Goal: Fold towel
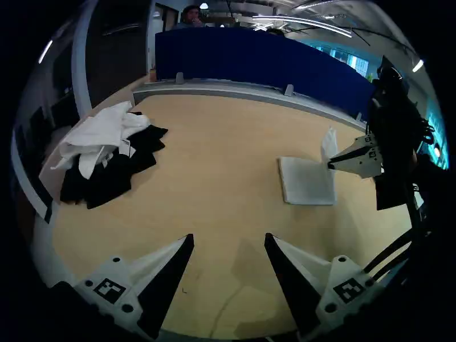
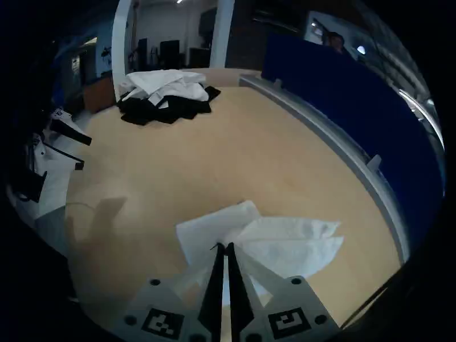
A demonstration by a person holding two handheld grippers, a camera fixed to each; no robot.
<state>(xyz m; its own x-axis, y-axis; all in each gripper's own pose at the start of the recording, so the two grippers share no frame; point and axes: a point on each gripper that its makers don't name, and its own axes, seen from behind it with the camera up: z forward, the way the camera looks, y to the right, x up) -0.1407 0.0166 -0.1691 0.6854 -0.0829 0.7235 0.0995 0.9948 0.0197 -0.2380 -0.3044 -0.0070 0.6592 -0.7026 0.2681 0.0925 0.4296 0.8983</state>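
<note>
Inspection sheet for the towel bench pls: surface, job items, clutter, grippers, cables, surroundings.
Surface: light wooden table, no spills seen.
Job's things: white towel, partly folded, lying on the table with one edge lifted.
Clutter: pile of white and black cloths near the table's far corner, apart from the towel.
Grippers: left gripper open over bare wood; right gripper shut on the towel's lifted edge.
Cables: dark cables beside the right gripper, off the towel.
Surroundings: blue partition along the far edge; person behind it; ceiling lights on.
</note>
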